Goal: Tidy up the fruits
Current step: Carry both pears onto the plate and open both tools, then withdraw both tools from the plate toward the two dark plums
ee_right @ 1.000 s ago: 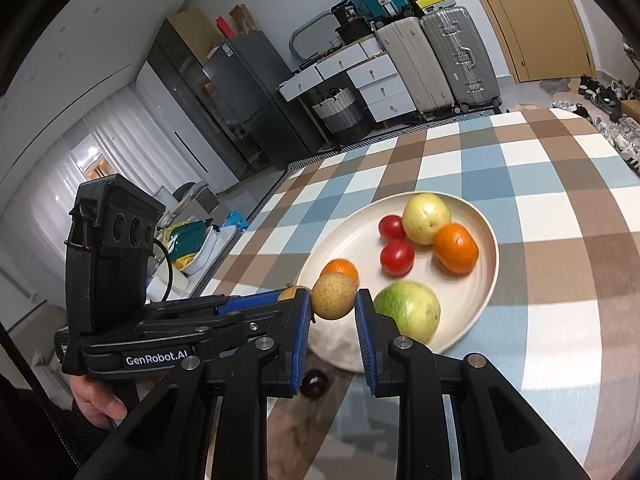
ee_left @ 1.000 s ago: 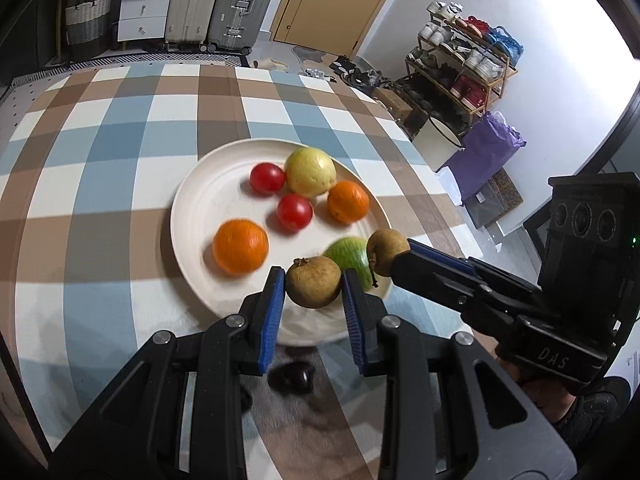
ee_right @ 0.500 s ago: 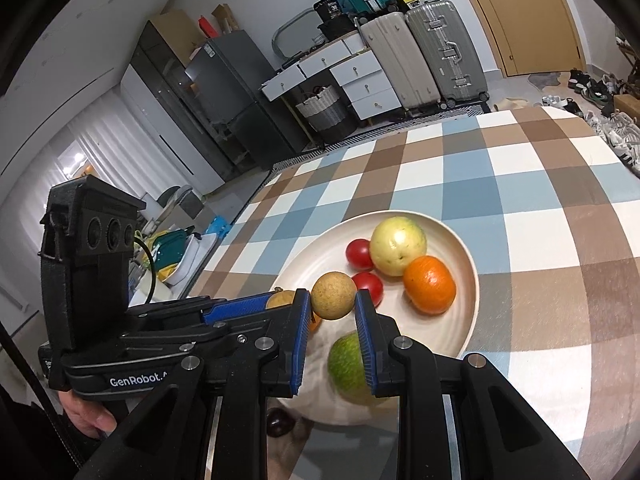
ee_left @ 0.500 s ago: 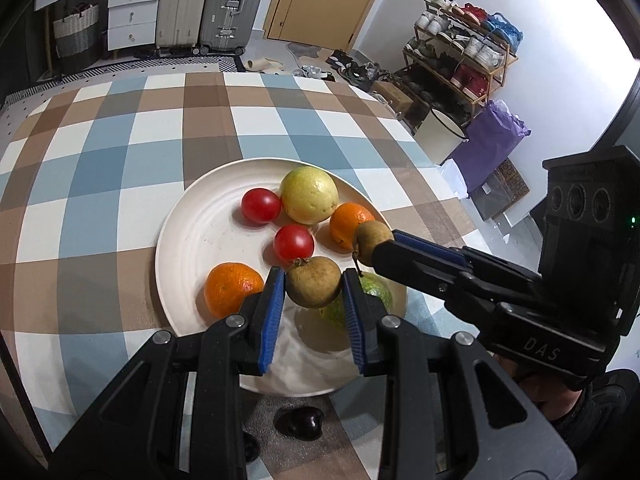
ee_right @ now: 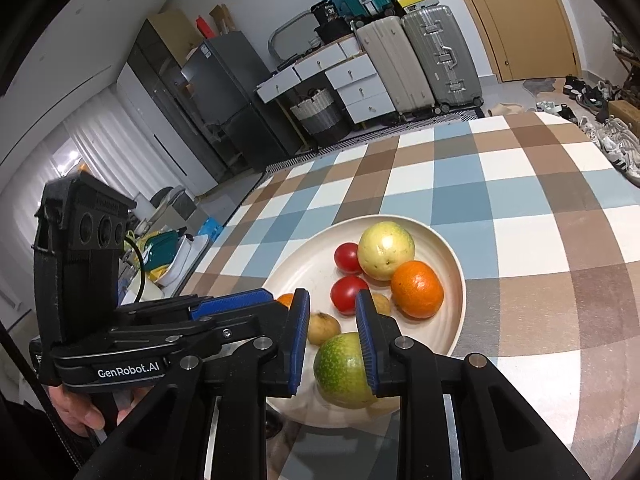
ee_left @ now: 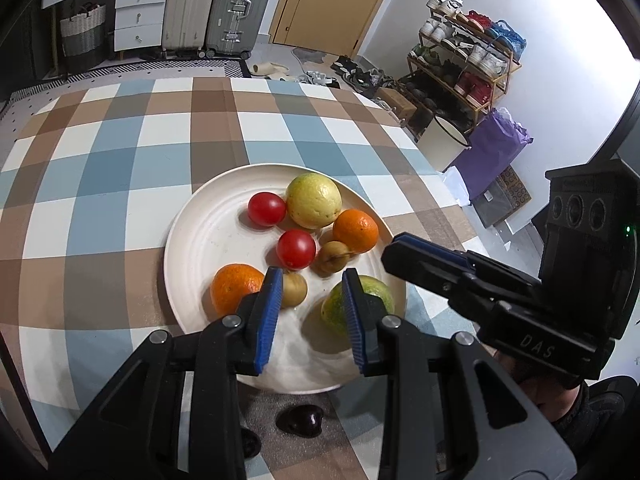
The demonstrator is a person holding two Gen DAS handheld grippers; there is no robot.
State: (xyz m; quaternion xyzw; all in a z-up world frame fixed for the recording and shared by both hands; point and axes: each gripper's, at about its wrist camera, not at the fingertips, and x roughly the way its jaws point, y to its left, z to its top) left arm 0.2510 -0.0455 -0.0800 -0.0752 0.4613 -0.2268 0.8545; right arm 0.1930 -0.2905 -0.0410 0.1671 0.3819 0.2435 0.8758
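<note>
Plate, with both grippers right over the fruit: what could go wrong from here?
1. The left gripper has one pad close beside a small brown fruit and an orange; a sideways pull-out could send either rolling towards the plate rim.
2. The right gripper hangs just over the green fruit; dipping could hit it.
3. Reaching for the dark fruit on the table could bump the plate.

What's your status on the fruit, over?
Left tool, right tool: jaws narrowly apart, both empty. Two brown fruits lie on plate. Small dark item on cloth beside plate, unobstructed.
</note>
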